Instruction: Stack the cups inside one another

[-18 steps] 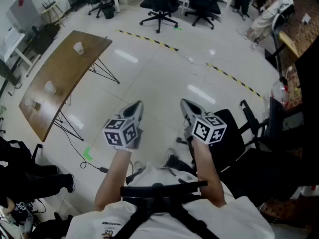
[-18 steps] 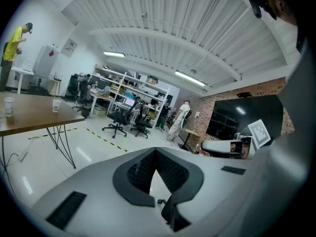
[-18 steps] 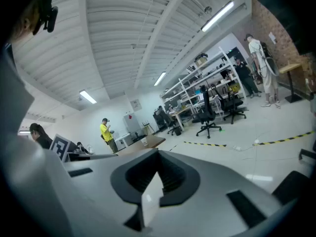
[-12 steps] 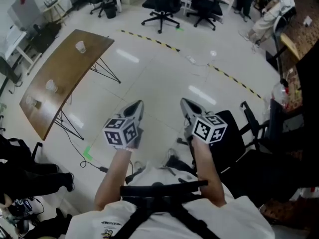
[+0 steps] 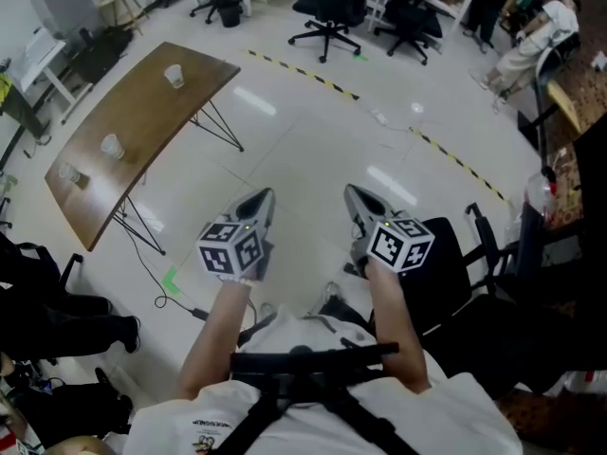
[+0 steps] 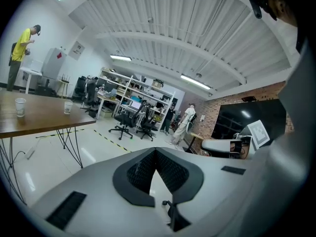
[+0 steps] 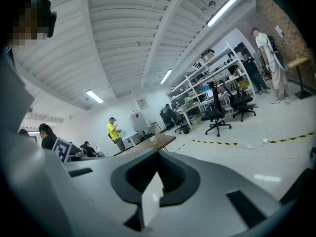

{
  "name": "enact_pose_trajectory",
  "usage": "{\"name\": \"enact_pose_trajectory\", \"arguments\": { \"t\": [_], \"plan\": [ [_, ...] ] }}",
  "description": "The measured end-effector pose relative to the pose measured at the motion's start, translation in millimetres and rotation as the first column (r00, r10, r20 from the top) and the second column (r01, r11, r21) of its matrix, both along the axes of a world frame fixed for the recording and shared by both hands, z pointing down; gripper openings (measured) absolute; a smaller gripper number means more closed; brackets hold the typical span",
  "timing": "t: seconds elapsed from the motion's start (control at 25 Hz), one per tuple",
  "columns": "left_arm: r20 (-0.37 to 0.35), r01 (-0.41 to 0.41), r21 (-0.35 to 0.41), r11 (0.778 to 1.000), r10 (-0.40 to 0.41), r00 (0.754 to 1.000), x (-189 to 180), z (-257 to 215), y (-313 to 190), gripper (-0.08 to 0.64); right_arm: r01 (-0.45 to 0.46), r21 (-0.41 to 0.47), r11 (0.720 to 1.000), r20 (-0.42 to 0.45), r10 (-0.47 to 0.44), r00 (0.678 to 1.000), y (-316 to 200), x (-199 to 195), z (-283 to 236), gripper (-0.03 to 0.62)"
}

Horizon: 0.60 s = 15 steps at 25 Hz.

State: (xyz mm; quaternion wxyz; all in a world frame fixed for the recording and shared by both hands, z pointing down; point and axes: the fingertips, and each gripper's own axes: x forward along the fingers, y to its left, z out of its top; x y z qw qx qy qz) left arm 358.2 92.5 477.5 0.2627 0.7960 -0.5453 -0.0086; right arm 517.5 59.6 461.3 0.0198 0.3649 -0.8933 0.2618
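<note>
- Step in hand: you are at the approach, before any pick. No cup has been gripped and none sits inside another, so the stacking has not begun.
- Your left gripper (image 5: 258,200) has its jaws closed tip to tip, with nothing between them.
- Your right gripper (image 5: 357,197) is the same: tips meeting, nothing held.
- Both are held up side by side in front of you over bare floor, touching nothing.
- The cups stand on the wooden table (image 5: 152,112), ahead of both jaws, off to their left and well apart from them.
- Count: three clear plastic cups, all upright and spaced apart along the table, namely the far cup (image 5: 174,76), the middle cup (image 5: 112,146) and the near cup (image 5: 68,172). There is one table and two grippers.
- Next move, as I judge it: walk up to the table until the cups lie just ahead of the jaws. Then spread one gripper's jaws wide enough to take a cup by its wall.
- Thin plastic likely crushes easily, so close gently.
</note>
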Motion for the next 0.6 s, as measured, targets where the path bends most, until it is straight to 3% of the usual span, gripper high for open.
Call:
{"name": "enact_pose_trajectory", "arguments": {
  "t": [0.28,0.6],
  "plan": [
    [0.002,0.067,-0.011,0.998,-0.067,0.998,-58.7,2.9,21.7,0.002,0.068,-0.006,0.998,0.001,-0.068,0.998,13.0,-60.2,2.0,0.006],
    [0.017,0.190,-0.036,0.981,-0.190,0.982,-147.5,8.2,72.9,0.002,0.201,-0.009,0.980,0.021,-0.201,0.979,46.3,-159.2,2.5,0.006]
  ]
}}
